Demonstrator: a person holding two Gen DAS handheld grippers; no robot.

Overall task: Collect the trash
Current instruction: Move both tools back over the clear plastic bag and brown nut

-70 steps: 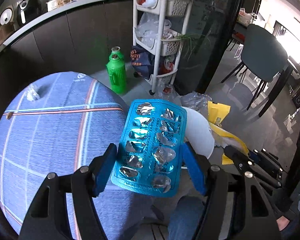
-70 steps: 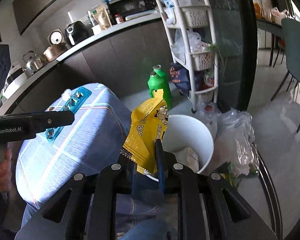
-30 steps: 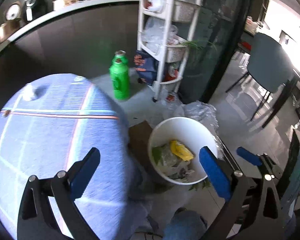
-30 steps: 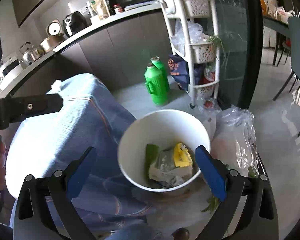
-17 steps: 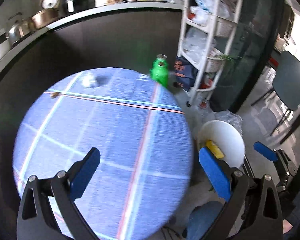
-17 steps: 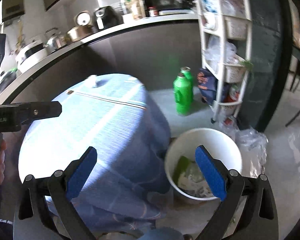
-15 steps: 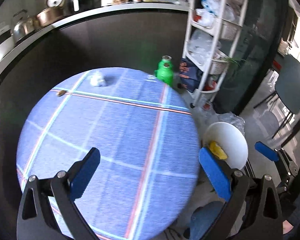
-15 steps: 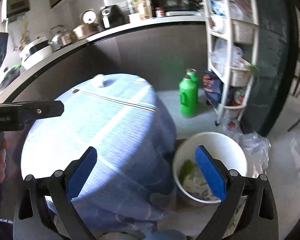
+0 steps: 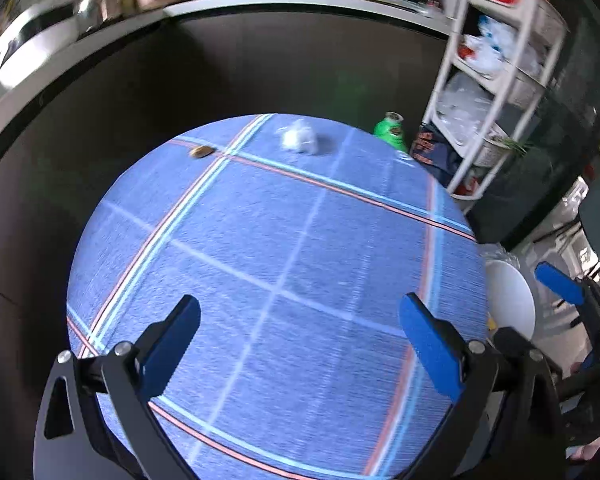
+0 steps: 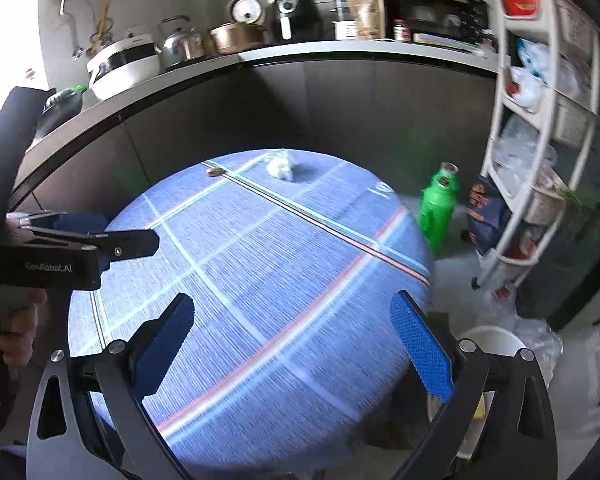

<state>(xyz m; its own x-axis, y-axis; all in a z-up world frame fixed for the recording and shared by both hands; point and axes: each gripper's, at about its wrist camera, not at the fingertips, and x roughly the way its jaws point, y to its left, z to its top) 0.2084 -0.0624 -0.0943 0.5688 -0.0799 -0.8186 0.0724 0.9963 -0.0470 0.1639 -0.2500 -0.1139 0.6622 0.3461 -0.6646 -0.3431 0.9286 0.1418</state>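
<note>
- Two grippers hang over a round table (image 9: 300,240) covered in a blue cloth crossed by red and pale-blue stripes; it fills most of both wrist views.
- A dark counter (image 10: 260,80) curves behind the table, carrying a kettle, a pot, a rice cooker and other appliances.
- A white shelf rack (image 10: 540,140) stands to the right of the table, stuffed with plastic bags and packets.
- The white bin (image 9: 512,300) sits on the floor past the table's right edge; a yellow scrap shows at its lower rim, and most of its inside is hidden.
- The left gripper (image 9: 298,338) is spread wide, blue pads far apart, nothing between them and nothing touching them; it hangs above the near part of the cloth.
- The right gripper (image 10: 292,346) is likewise spread wide and empty, above the near right part of the table, with the bin just beyond its right finger.
- A green bottle (image 10: 438,208) stands on the floor between table and rack.
- A crumpled white wad (image 9: 298,140) lies on the cloth near the far edge, well apart from both grippers and roughly straight ahead of the left one.
- A small brown scrap (image 9: 200,152) lies to the left of the wad, at the red stripe, equally far from the pads.
</note>
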